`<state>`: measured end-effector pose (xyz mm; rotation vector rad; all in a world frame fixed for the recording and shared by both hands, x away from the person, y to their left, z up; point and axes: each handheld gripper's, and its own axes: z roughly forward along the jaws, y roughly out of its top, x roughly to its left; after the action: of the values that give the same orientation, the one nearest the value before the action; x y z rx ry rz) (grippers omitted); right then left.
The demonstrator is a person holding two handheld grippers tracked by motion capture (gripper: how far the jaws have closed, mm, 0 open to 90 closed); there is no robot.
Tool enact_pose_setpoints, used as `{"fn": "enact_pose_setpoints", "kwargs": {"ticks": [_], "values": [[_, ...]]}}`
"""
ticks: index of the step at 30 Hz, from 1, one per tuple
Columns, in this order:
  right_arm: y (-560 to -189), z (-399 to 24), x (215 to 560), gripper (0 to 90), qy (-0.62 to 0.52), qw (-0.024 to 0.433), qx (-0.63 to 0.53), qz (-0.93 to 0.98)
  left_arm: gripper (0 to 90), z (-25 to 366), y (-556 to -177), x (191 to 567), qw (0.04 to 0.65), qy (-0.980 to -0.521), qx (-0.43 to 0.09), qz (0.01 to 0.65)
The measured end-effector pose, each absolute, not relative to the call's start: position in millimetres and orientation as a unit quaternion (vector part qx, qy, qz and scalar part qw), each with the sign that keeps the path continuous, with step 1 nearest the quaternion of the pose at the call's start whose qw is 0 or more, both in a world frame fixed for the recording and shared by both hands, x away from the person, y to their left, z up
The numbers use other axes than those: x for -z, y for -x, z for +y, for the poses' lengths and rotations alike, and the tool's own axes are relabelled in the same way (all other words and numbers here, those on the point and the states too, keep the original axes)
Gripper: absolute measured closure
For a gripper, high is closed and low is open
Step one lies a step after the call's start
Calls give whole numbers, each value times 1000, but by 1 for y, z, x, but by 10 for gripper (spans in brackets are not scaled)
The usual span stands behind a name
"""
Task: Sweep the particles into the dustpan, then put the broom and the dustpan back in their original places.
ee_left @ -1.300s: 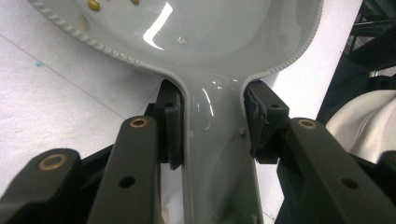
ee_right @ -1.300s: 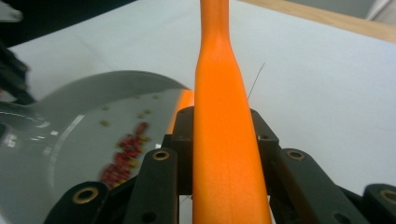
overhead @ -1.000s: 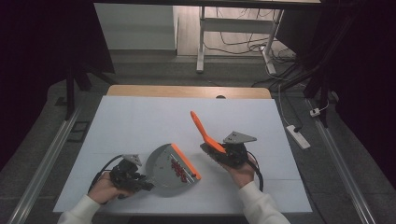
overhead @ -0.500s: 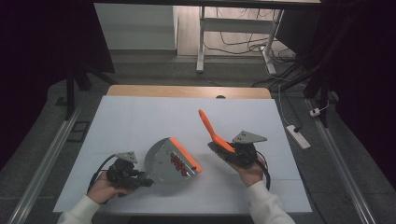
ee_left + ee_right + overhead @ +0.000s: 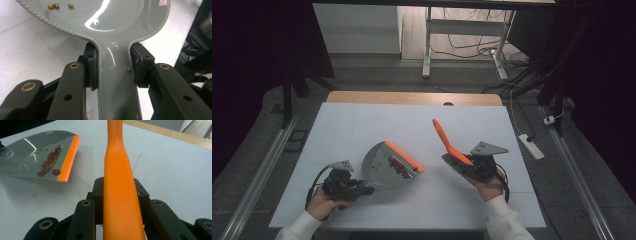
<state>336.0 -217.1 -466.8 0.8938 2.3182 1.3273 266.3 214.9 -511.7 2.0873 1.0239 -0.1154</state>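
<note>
High view shows the left gripper [image 5: 362, 188] clamped on the grey dustpan [image 5: 387, 167] by its stiff, slick handle (beans [image 5: 397, 165] could spill), resting on the table [image 5: 362, 125], while the right gripper [image 5: 460, 164] pinches the light orange brush [image 5: 444, 139] mid-handle.

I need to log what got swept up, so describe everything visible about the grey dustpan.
The grey plastic dustpan with an orange front lip lies on the white table, its lip turned toward the table's right side. Its glossy pan has a toothed rear rim and narrows into a grey handle, which the left claw clamps between its pads. A cluster of small red and yellowish-green beans lies inside, close behind the lip, with a few strays farther back near the handle.
</note>
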Motion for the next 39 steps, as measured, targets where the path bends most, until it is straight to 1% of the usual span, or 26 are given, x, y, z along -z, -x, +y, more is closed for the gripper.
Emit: {"fn": "enact_pose_setpoints", "kwargs": {"ticks": [9,17,23,34,39], "values": [[-332,-232,469,703,-318,162,-461,812,613,220,-259,513,408,-801,25,436],[-327,-240,469,703,-313,159,-462,814,613,220,-251,516,403,-786,5,468],[-325,-244,471,703,-319,153,-462,813,613,216,-245,518,399,-782,-4,478],[-323,-244,475,703,-314,148,-466,814,613,217,-244,519,399,-770,-12,498],[-322,-243,480,704,-326,135,-461,814,612,218,-246,521,398,-763,-11,509]]}}
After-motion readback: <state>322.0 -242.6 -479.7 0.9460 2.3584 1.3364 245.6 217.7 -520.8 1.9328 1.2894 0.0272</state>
